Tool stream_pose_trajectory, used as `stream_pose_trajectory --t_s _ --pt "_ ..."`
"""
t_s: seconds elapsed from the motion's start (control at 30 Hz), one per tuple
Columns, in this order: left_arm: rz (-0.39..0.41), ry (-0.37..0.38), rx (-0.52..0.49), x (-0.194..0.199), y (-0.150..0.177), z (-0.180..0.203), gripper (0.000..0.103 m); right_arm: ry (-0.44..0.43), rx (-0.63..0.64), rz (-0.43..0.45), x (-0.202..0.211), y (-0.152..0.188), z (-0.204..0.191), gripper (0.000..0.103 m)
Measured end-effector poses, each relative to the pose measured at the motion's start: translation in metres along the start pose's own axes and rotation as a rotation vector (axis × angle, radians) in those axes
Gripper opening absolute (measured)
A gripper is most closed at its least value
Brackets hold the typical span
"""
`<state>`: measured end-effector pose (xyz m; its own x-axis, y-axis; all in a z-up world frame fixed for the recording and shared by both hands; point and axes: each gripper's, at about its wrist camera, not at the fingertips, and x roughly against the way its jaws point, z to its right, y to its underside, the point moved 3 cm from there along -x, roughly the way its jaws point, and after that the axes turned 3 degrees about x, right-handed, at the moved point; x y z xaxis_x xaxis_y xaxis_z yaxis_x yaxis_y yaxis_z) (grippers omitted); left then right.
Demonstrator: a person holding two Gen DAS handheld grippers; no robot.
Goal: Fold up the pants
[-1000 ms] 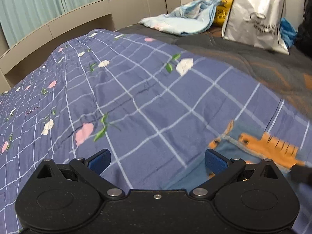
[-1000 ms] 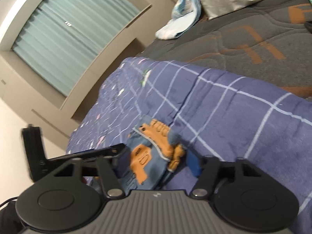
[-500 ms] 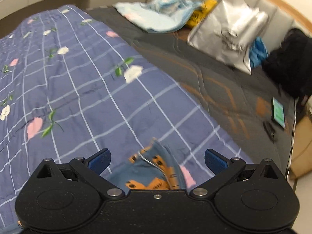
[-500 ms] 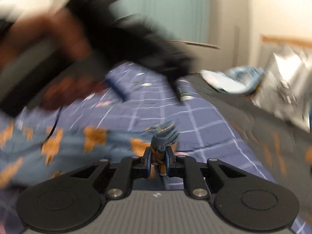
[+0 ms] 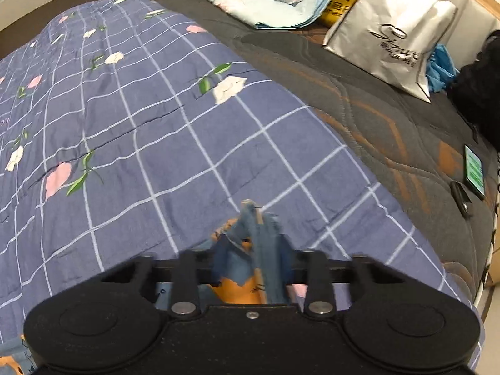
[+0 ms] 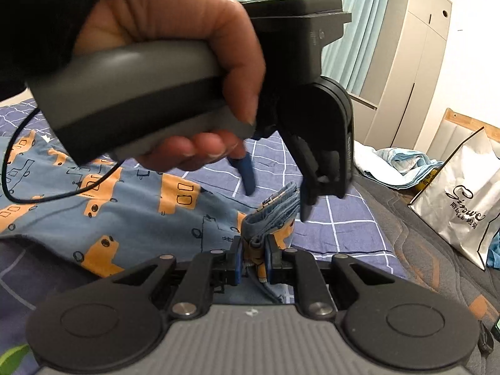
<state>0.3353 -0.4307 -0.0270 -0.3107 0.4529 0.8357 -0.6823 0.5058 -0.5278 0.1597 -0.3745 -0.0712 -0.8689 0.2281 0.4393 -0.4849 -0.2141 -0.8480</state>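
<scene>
The pants [image 6: 103, 206] are blue with orange vehicle prints and lie spread on the purple checked quilt [image 5: 156, 131]. My right gripper [image 6: 253, 259] is shut on a bunched edge of the pants [image 6: 275, 212]. My left gripper [image 5: 253, 259] is shut on a bunch of the same fabric [image 5: 250, 250], which sticks up between its fingers. In the right wrist view the left gripper [image 6: 275, 200] hangs just above the held bunch with its blue fingers [image 6: 247, 175] apart, gripped by a hand [image 6: 175, 62].
A dark grey mattress cover [image 5: 375, 118] lies beyond the quilt. On it sit a silver shopping bag [image 5: 397, 31], a heap of light blue cloth [image 5: 281, 3], a phone [image 5: 475, 172] and a black bag [image 5: 481, 87]. A wardrobe [image 6: 415, 62] and curtains stand behind.
My left gripper went from wide open to shut on the pants fabric. My right gripper stays shut on its bunch; the left hand and gripper now hang closer over it.
</scene>
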Motion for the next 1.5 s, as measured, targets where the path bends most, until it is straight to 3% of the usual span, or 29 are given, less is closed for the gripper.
stream_pose_trajectory --t_s 0.03,0.33,0.6,0.8,1.13,1.5 --pt "0.005 -0.002 -0.002 0.002 0.001 0.002 0.013 0.000 0.001 0.003 0.002 0.000 0.001 0.015" --pt "0.104 -0.013 0.071 0.069 0.007 -0.017 0.012 -0.020 0.001 0.084 0.035 -0.022 -0.005 0.014" --pt "0.170 -0.115 0.128 0.153 0.046 -0.070 0.012 -0.168 0.001 0.164 0.067 -0.053 -0.046 0.014" --pt "0.194 -0.170 0.206 0.192 0.089 -0.118 0.012 -0.290 0.055 0.189 0.087 -0.069 -0.093 0.014" --pt "0.169 -0.181 0.371 0.175 0.168 -0.188 0.012 -0.442 0.142 0.079 0.076 -0.064 -0.163 0.014" --pt "0.175 -0.160 0.419 0.142 0.200 -0.215 0.012 -0.468 0.153 -0.004 0.060 -0.038 -0.198 0.014"
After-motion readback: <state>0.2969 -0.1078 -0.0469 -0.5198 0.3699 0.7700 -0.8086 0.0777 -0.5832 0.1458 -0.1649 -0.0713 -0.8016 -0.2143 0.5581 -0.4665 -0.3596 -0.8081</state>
